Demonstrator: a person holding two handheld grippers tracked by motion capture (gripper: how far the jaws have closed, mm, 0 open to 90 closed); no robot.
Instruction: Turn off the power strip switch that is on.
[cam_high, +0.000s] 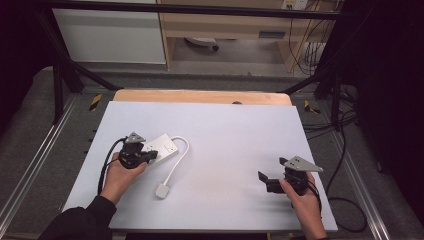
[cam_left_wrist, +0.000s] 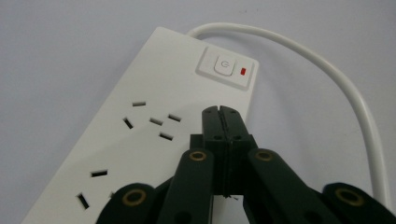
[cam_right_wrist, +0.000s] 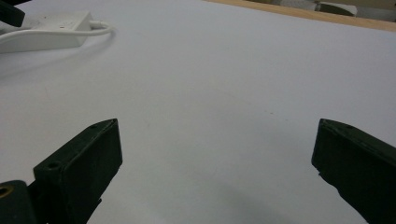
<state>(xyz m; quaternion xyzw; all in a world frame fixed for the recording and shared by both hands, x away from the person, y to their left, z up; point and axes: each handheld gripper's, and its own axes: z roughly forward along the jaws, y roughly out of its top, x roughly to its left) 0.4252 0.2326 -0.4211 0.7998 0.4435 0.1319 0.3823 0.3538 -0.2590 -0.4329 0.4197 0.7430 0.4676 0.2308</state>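
High view: left gripper (cam_high: 150, 155) over power strip (cam_high: 162, 146) at left of white surface (cam_high: 235, 140); cord loops to plug (cam_high: 162, 190). Right gripper (cam_high: 263, 179) idle, well apart.

Left gripper view: fingers clenched, empty, tips just short of switch (cam_left_wrist: 223, 65). Likely a press: come straight down, centre on button, light push.

Right gripper view: fingers released over bare surface.

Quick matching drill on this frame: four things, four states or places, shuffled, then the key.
Things:
1. left gripper
2. right gripper
3. plug
4. power button

States or places:
A. jaws wide apart over bare table
B. beside a small red mark on the power strip
C. jaws closed together above the strip
D. lying on the table at the end of the white cord

Pairs: 1-C, 2-A, 3-D, 4-B
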